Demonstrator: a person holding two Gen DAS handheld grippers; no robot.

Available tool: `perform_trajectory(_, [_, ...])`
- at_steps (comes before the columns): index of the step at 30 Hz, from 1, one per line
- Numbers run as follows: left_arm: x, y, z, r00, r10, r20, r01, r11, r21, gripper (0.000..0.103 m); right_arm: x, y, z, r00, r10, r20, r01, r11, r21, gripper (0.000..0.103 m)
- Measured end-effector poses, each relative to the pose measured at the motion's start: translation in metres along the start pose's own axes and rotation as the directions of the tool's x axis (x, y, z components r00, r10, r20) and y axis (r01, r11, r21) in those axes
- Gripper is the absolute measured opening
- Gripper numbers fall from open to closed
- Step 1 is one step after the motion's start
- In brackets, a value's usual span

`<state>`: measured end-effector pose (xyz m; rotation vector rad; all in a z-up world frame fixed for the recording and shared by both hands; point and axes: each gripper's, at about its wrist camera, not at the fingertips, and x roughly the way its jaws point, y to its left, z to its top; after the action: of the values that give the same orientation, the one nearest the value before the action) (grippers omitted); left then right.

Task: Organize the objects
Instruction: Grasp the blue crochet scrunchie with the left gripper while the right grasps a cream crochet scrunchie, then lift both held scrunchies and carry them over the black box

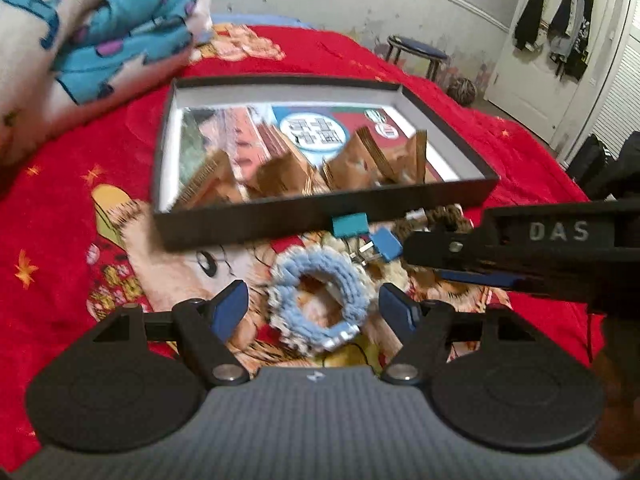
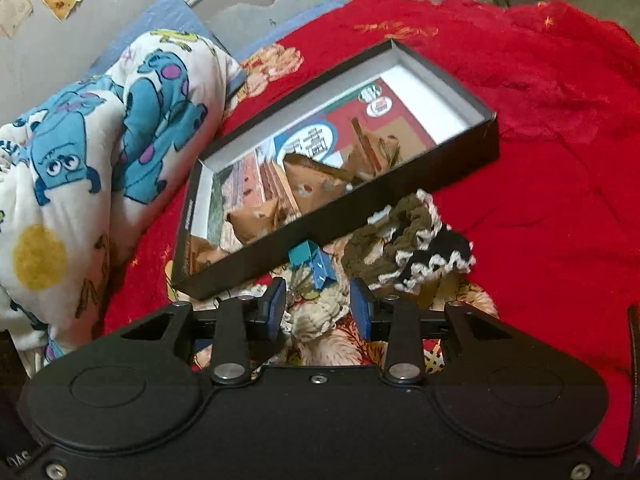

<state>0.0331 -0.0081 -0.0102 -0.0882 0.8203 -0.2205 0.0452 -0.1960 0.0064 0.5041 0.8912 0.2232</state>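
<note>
A shallow black box lies on the red bed cover and holds several brown packets. In front of it lie a teal binder clip, a blue binder clip, a light-blue scrunchie, and brown and black-and-white scrunchies. My left gripper is open, its fingers either side of the light-blue scrunchie. My right gripper is open over a cream scrunchie, just short of the blue clip.
A folded monster-print blanket lies left of the box. The red cover stretches to the right. A stool, a yarn ball and a door with hanging clothes stand beyond the bed.
</note>
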Motion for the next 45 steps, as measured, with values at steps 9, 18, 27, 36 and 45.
perform_trajectory(9, [0.008,0.007,-0.003,1.000,0.015,-0.010,-0.015,1.000,-0.010,0.059,0.021,0.011,-0.007,0.998,-0.011,-0.062,0.009,1.000,-0.025,0.036])
perform_trajectory(18, [0.005,0.018,-0.003,0.998,0.068,-0.001,-0.068,0.996,-0.054,0.026,0.036,0.012,-0.007,0.997,-0.009,-0.082,0.007,0.999,-0.033,0.041])
perform_trajectory(27, [0.010,0.018,-0.003,0.995,0.098,0.001,-0.098,0.994,-0.048,0.027,0.046,0.020,-0.009,0.997,-0.046,-0.069,0.040,0.996,-0.075,0.041])
perform_trajectory(36, [0.019,0.016,-0.004,0.995,0.101,-0.012,-0.101,0.994,-0.041,0.030,0.049,0.021,-0.009,0.995,-0.090,-0.041,0.086,0.992,-0.090,0.021])
perform_trajectory(45, [0.018,0.015,-0.001,0.993,0.118,0.009,-0.117,0.992,-0.054,0.027,0.035,0.013,-0.005,0.999,-0.003,-0.051,0.004,1.000,0.012,0.015])
